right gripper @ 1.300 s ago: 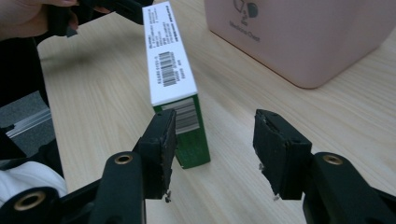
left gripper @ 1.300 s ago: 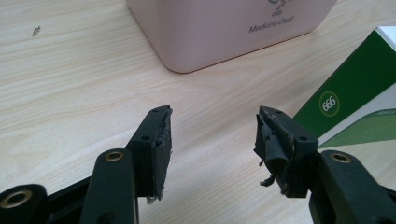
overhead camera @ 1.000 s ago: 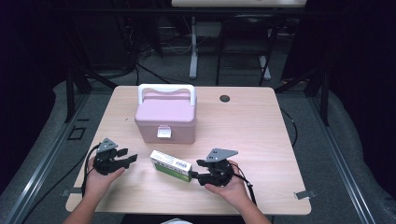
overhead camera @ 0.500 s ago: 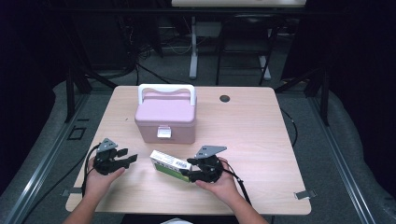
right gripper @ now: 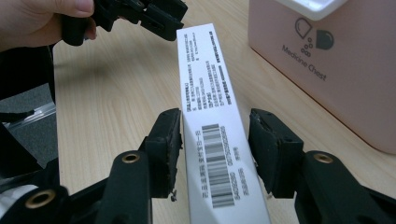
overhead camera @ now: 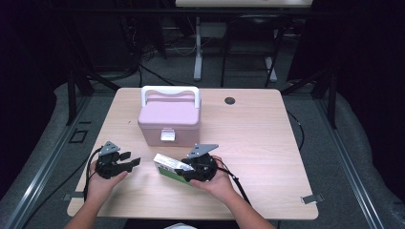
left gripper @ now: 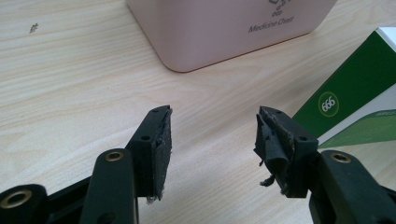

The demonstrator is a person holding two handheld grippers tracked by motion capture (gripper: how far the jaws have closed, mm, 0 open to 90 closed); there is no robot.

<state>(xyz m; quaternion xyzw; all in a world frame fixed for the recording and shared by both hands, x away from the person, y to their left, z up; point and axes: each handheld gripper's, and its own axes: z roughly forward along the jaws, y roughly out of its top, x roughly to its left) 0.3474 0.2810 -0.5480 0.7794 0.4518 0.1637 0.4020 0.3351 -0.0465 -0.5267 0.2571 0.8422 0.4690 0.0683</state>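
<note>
At the lower left of the high view, the left gripper point(overhead camera: 125, 162) is sitting on the table point(overhead camera: 267, 143) with its jaws spread apart and nothing between them. Just right of it, in the lower middle, the green and white box point(overhead camera: 168, 167) is lying on the wood. The right gripper point(right gripper: 215, 140) is standing around the box, one jaw on each side; whether they are squeezing it, I cannot tell. Above, in the middle, the pink medicine chest point(overhead camera: 168, 119) is sitting shut.
</note>
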